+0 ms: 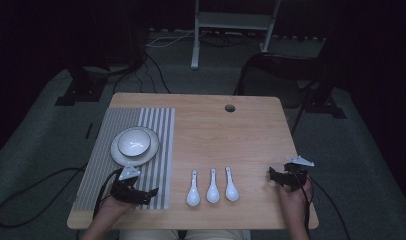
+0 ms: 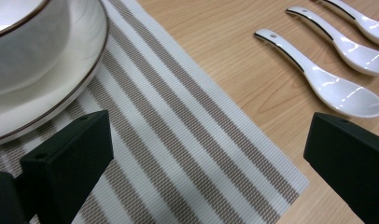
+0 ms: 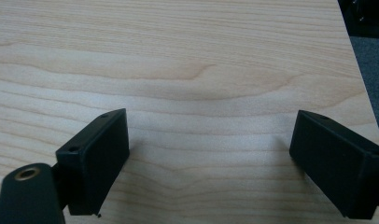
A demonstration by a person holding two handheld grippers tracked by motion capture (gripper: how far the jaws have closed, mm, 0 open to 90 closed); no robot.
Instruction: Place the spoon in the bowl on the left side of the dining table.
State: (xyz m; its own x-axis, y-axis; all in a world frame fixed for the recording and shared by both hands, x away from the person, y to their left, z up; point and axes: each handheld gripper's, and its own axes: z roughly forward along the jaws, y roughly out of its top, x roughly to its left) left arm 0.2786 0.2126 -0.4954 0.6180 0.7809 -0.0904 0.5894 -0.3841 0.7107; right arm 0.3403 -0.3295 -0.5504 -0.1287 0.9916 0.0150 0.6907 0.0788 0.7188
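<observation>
**High view: both grippers wait at the near edge, spoons untouched**

High view first, and the biggest thing in it is the desk (image 1: 251, 125), pale wood with a cable hole near its far edge. Over its left part lies a striped placemat (image 1: 128, 160), set out like one place at a meal. On the mat sits a white plate (image 1: 152, 148) with a white bowl (image 1: 133, 142) resting inside it, stacked so the bowl is ready to be served into.

Just right of the mat, on bare wood, three white spoons (image 1: 212, 186) lie side by side with bowls toward the person and handles pointing away, apart from one another. That tidy row looks laid out for picking one at a time, likely to go to the bowl.

The left gripper (image 1: 150, 192) rests low over the near part of the mat, angled toward the spoons; its jaws stand wide apart with nothing between them, and in the left gripper view the closest spoon (image 2: 327, 84) lies just beyond the mat's edge. The right gripper (image 1: 272, 175) hangs over bare desk near the right edge, jaws likewise spread wide and empty, well apart from the spoons.
</observation>
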